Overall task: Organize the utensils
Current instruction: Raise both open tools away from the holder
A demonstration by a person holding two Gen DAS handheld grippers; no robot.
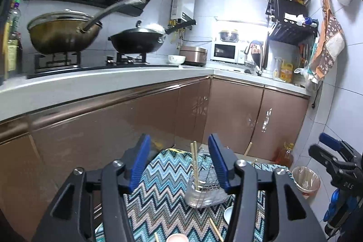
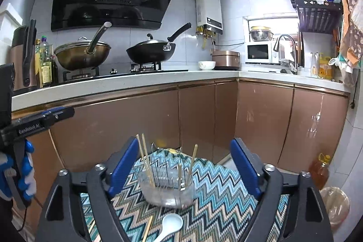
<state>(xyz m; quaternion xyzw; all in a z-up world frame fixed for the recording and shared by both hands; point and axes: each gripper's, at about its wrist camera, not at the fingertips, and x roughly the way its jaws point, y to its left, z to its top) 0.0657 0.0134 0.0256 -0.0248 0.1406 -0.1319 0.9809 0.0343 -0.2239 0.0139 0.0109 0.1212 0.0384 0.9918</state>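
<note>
Left gripper (image 1: 179, 162): my fingers are spread wide, nothing between them; I hold them above the cloth.
Right gripper (image 2: 185, 166): my fingers are spread wide, empty, above the same cloth.
Spoon (image 2: 171, 225): white, lies flat on the cloth, nearest my right gripper.
Loose chopsticks (image 2: 148, 228): one lies just left of the spoon; another lies on the cloth in the left view (image 1: 215, 229).
Cloth (image 2: 226, 192): zigzag pattern, blue and tan; carries all the utensils.
Jar (image 2: 166, 189): clear glass, on the cloth beyond the spoon, centred between my right fingers.
Standing chopsticks (image 2: 145, 160): lean in the jar, tips up; two at its left side, two at its right.
Wire rack (image 2: 165, 171): just behind the jar.
Cabinets (image 2: 140, 124): brown doors past the cloth.
Counter (image 2: 127, 83): white, with two woks on the stove.
</note>
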